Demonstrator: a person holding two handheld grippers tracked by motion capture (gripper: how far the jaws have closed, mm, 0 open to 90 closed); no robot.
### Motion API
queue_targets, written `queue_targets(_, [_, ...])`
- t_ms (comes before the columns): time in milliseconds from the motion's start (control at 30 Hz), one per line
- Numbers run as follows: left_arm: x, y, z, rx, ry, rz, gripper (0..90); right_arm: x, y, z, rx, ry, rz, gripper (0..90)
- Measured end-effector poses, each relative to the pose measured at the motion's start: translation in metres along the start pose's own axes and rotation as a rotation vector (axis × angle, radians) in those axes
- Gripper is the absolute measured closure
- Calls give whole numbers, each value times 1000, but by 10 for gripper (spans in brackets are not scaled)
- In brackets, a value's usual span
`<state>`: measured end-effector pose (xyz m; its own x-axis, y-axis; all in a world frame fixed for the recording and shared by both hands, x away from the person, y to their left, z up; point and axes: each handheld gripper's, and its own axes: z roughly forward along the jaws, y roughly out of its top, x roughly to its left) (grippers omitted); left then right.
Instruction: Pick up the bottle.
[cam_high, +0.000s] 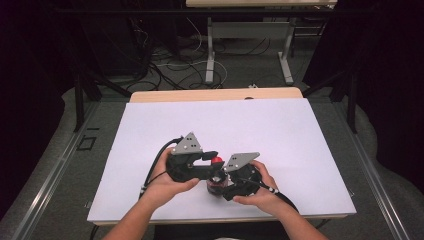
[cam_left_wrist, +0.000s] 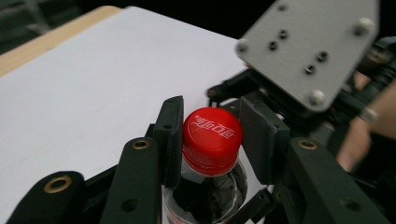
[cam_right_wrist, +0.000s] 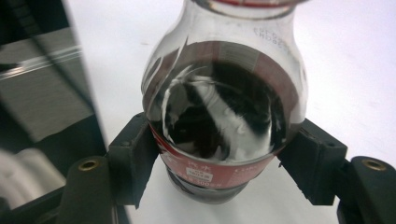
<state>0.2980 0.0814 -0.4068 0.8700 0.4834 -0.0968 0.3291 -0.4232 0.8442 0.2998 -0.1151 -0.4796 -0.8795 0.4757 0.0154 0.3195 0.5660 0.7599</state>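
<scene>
The right claw (cam_right_wrist: 219, 158) clamps the slick, rigid cola bottle (cam_right_wrist: 224, 107) at its belly, while the left claw (cam_left_wrist: 210, 140) pinches the ridged red cap (cam_left_wrist: 212, 137) between its pads.

Bright light is falling from above on the white sheet covering the wooden table (cam_high: 280, 125), while the room around is staying dark. The clear plastic bottle of dark drink (cam_right_wrist: 224, 107) is shining with white glare. The grey three-cornered metal plate (cam_left_wrist: 308, 46) is looking blurry.

high view looks down from above; both gripper views sit close, sharing the bottle (cam_left_wrist: 211, 154).
</scene>
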Motion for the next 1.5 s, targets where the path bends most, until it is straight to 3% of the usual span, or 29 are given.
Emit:
queue_targets(33, [-8, -1, 4, -23, 85, -26, 615, 0, 0, 0, 11, -23, -3, 313])
queue_targets(67, [-8, -1, 4, -23, 85, -26, 615, 0, 0, 0, 11, -23, -3, 313])
queue_targets(100, [-15, -2, 8, -44, 145, -51, 615, 0, 0, 0, 8, -73, 10, 313])
queue_targets(133, [-17, -2, 10, -53, 163, -55, 615, 0, 0, 1, 7, -95, 9, 313])
queue_targets(233, [-19, 0, 13, -68, 184, -85, 615, -2, 0, -1, 1, -114, 24, 312])
queue_targets(333, [-17, 0, 14, -68, 172, -75, 608, -4, -1, -2, 4, -98, 31, 312])
queue_targets(533, [-3, 1, 1, -62, 65, -66, 481, -8, -2, -4, 2, -49, 27, 311])
queue_targets(567, [4, 1, -5, -48, 7, -38, 433, -8, -2, -5, 0, -22, 20, 311])
queue_targets(600, [4, 1, -5, -48, 7, -38, 424, -8, -2, -5, 0, -22, 20, 311])
queue_targets(633, [10, 1, -10, -42, -54, -24, 423, -7, -2, -4, -9, -7, 0, 311])
queue_targets(733, [20, 1, -16, -34, -165, 35, 426, -3, -1, -4, -8, 36, -23, 311])
queue_targets(767, [20, 1, -16, -34, -165, 35, 428, -2, 0, -3, -7, 57, -39, 311])
queue_targets(800, [24, 1, -16, -20, -216, 76, 439, 0, 0, -2, -14, 60, -48, 311])
queue_targets(900, [28, 0, -14, 4, -254, 108, 487, 4, 1, -1, -12, 92, -66, 311])
queue_targets(1067, [29, -3, -10, 25, -318, 113, 579, 5, 1, -1, -11, 124, -87, 311])
queue_targets(1133, [28, -4, -9, 26, -319, 117, 602, 5, 1, -1, -8, 128, -91, 311])
queue_targets(1167, [28, -4, -9, 27, -313, 121, 602, 5, 1, -1, -8, 128, -91, 311])
queue_targets(1300, [20, -3, -7, 22, -215, 95, 611, 4, 0, 0, -9, 89, -60, 312])
queue_targets(1400, [9, -1, -5, 8, -102, 54, 613, 3, 1, -1, -7, 51, -21, 312])
queue_targets(1500, [-6, -2, 1, -27, 46, -5, 612, 2, 1, -1, -5, -17, 15, 312])
